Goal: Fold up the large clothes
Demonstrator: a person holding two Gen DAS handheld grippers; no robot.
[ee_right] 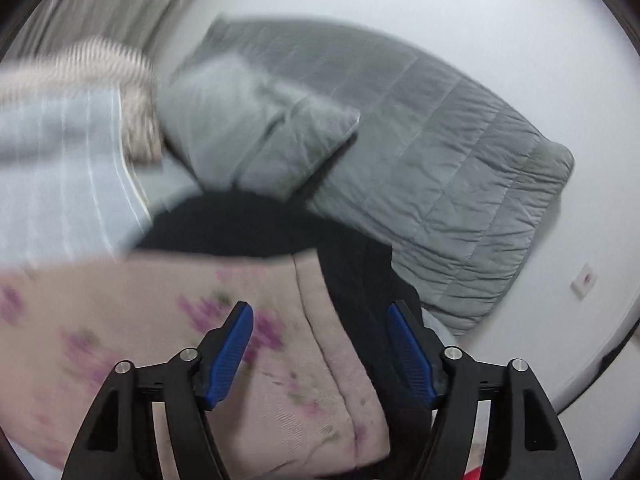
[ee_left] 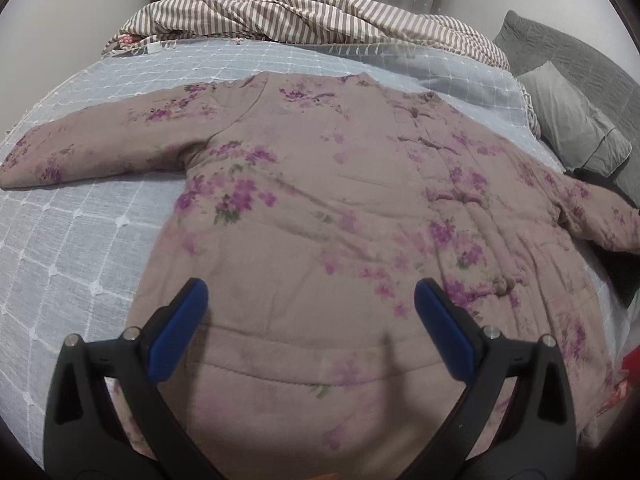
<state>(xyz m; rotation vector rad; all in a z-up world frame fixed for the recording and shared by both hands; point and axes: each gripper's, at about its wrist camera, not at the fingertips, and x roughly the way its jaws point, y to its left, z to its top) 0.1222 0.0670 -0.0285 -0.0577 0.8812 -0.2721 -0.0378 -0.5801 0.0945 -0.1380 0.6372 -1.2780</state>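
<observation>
A padded mauve jacket (ee_left: 320, 200) with purple flowers lies flat, front up, on the blue-grey checked bedspread (ee_left: 72, 248). Both sleeves are spread out to the sides. My left gripper (ee_left: 311, 296) is open and empty, hovering over the jacket's hem area. In the blurred right wrist view, my right gripper (ee_right: 320, 316) is open and empty above the cuff end of the jacket's sleeve (ee_right: 224, 340), which lies on a black garment (ee_right: 360, 264).
A striped duvet (ee_left: 312, 20) is bunched at the far end of the bed. A grey pillow (ee_right: 260, 128) and a grey quilt (ee_right: 440, 168) lie against the white wall on the right. Something red (ee_left: 628, 368) shows at the right edge.
</observation>
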